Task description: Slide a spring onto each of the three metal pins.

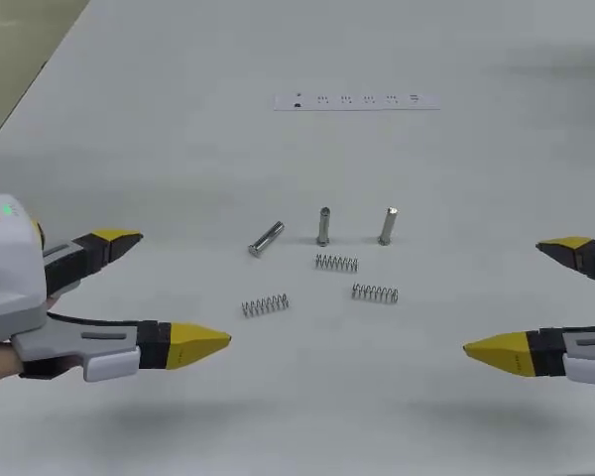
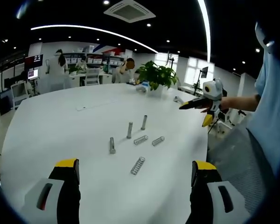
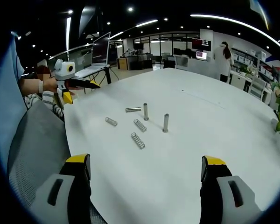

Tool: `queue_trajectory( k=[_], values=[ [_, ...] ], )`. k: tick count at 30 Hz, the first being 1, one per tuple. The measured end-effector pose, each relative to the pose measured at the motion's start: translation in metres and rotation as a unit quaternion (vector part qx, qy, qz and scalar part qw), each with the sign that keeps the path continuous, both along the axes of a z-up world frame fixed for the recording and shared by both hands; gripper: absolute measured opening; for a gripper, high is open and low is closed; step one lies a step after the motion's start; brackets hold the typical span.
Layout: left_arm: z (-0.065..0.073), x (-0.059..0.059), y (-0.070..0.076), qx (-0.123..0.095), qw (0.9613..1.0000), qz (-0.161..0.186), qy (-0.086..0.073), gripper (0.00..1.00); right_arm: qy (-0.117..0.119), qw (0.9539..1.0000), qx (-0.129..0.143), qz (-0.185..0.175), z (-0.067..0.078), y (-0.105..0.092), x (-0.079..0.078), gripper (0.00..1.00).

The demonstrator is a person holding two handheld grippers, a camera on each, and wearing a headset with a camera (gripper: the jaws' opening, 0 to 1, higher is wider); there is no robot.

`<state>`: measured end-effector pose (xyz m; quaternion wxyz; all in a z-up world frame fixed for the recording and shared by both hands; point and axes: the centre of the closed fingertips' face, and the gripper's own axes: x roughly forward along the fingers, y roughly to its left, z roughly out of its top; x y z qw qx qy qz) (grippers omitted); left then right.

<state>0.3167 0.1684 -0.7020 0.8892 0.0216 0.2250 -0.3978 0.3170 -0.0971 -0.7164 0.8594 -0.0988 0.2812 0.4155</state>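
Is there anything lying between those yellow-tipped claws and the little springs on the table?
Nothing visible. Bare white table is all that lies between the left claw and the left spring, and between the right claw and the right spring. Both claws are open.

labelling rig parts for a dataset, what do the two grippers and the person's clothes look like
The left gripper and right gripper match: pointed yellow tips, then a black section, on pale grey bodies with a dark slot on each jaw. The person wears light blue clothing.

Pins [image 3: 145, 111] and springs [image 3: 137, 140] on table [image 3: 200, 121]
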Motion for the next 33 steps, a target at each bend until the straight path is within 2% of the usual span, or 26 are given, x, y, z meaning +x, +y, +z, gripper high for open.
queue_trajectory(
  k=[33],
  values=[
    [-0.0016,0.0007,-0.0002,0.004,1.0000,-0.007,0.005,0.98,0.002,1.0000,0.000,0.007,-0.0011,0.0030,0.0015,0.97]
  ],
)
